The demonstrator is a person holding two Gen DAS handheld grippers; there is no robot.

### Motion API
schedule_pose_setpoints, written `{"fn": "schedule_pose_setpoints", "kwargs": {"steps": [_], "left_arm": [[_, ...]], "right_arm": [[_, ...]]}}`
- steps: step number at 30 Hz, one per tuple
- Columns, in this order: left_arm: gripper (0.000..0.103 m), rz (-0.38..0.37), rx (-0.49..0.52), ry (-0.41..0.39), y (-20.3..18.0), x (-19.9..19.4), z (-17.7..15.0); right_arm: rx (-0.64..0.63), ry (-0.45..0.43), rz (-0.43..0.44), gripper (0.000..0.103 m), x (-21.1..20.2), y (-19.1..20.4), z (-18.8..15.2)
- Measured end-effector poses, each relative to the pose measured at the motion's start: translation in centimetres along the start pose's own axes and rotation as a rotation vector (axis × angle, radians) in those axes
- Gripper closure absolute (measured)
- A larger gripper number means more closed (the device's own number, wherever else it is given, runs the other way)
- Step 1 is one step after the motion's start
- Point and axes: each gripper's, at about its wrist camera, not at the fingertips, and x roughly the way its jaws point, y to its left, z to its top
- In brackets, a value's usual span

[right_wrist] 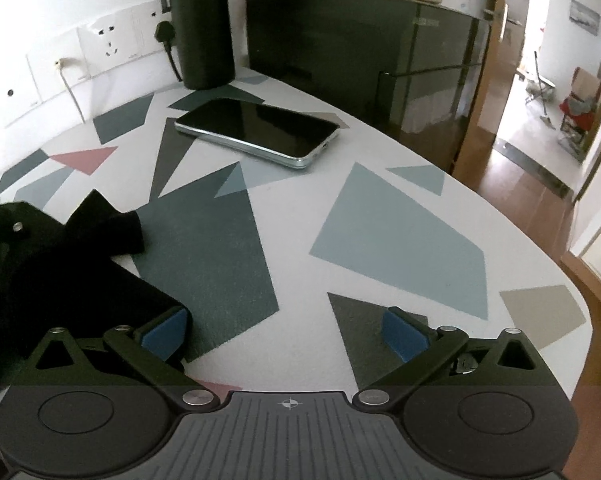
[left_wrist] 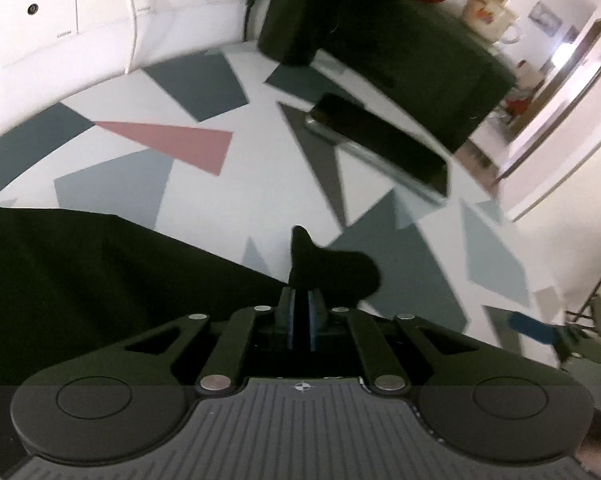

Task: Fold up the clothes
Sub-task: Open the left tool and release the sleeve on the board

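The left hand-held gripper (left_wrist: 299, 300) was clenched on a fold of the black garment (left_wrist: 80, 272), whose pinched corner stuck up at 12 o'clock while the rest spread to 9 o'clock over the patterned surface (left_wrist: 204, 200). The right hand-held gripper (right_wrist: 284, 334) was released, its blue pads (right_wrist: 164, 334) spread wide, the left one just beside the garment's edge at 9 o'clock. A phone (right_wrist: 256, 130) lay at 12 o'clock, well apart from the garment.
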Motion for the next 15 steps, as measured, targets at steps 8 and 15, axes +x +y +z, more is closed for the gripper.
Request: {"fn": "schedule_pose_setpoints", "kwargs": {"steps": [8, 15], "left_arm": [[0.098, 0.056, -0.016, -0.034, 0.6, -0.7, -0.1], [0.063, 0.136, 0.073, -0.041, 0.7, 1.5, 1.4]], "right_arm": [[0.046, -0.065, -0.011, 0.001, -1.9, -0.1, 0.7], [0.078, -0.05, -0.064, 0.001, -1.8, -1.6, 0.0]]}}
